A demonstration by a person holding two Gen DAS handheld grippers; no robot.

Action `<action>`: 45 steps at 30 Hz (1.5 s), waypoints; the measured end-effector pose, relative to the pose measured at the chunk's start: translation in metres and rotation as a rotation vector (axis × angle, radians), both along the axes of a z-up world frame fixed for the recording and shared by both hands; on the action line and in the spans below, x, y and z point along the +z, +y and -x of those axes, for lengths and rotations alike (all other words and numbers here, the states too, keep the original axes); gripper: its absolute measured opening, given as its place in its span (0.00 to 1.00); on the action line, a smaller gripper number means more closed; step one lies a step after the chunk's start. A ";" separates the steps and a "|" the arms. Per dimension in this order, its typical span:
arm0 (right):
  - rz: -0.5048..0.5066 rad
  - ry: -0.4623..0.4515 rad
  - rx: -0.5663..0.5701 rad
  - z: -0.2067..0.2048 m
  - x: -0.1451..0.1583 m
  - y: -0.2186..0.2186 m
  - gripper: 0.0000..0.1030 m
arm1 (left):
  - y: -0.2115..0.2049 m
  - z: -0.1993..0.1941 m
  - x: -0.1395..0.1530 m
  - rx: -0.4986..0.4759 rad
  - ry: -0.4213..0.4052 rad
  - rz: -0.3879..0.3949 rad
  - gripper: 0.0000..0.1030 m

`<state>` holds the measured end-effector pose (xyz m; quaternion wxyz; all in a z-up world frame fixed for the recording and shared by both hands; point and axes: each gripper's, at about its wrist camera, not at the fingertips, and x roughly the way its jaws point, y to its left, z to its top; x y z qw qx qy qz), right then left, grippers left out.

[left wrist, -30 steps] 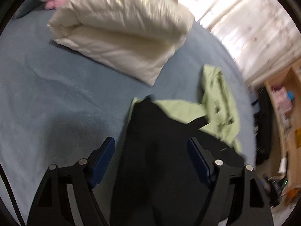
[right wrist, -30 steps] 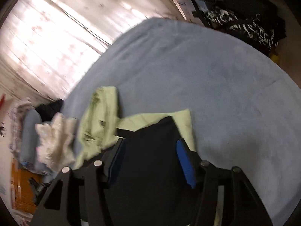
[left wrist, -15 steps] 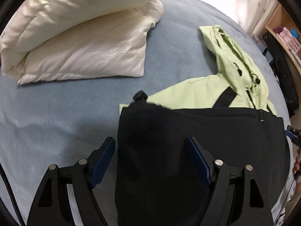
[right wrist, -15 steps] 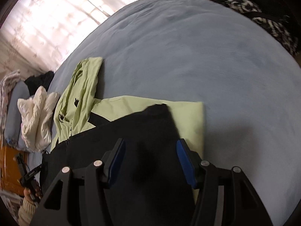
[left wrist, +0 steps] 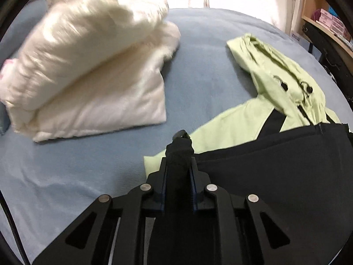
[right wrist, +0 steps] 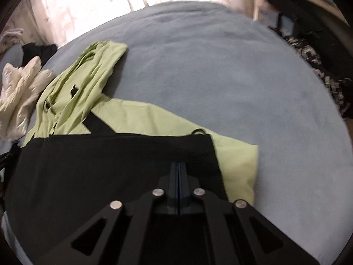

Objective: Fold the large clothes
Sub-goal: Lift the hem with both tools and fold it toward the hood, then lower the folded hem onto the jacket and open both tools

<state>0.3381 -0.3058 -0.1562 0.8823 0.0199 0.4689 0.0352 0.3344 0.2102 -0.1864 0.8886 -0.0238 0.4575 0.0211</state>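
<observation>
Between the fingers of the left tool (left wrist: 178, 172), pressed together: one bunched corner of the black fabric panel (left wrist: 275, 176) of a large lime-green and black hooded jacket (left wrist: 231, 130). A small black loop pokes out just beyond the fingertips.

Right tool (right wrist: 178, 176): fingers fully together, blue pads meeting, over the black panel. Whether cloth is pinched between them cannot be told; the panel's opposite corner, with its own loop, lies just ahead and to the right.

Jacket: spread flat on the blue fleece-covered bed (left wrist: 66, 165), the black panel folded over the green body. Its long edge runs crosswise between the two tools, left tool at one end, right tool near the other. The green hood (right wrist: 88, 70) and collar lie beyond that edge, away from both tools.

Judgement: the coming fold turns on this edge, and carrying both corners forward together towards the hood would keep it straight. The left tool is the nearer to its corner.

Beyond, left side of bed: a folded cream-white padded quilted garment (left wrist: 88, 66), blurred, well apart from the jacket.

Background: sunlit pale curtains (right wrist: 77, 4).
</observation>
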 end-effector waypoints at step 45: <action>0.076 -0.044 -0.168 -0.049 -0.006 0.000 0.13 | -0.016 -0.049 -0.020 0.077 -0.014 0.012 0.12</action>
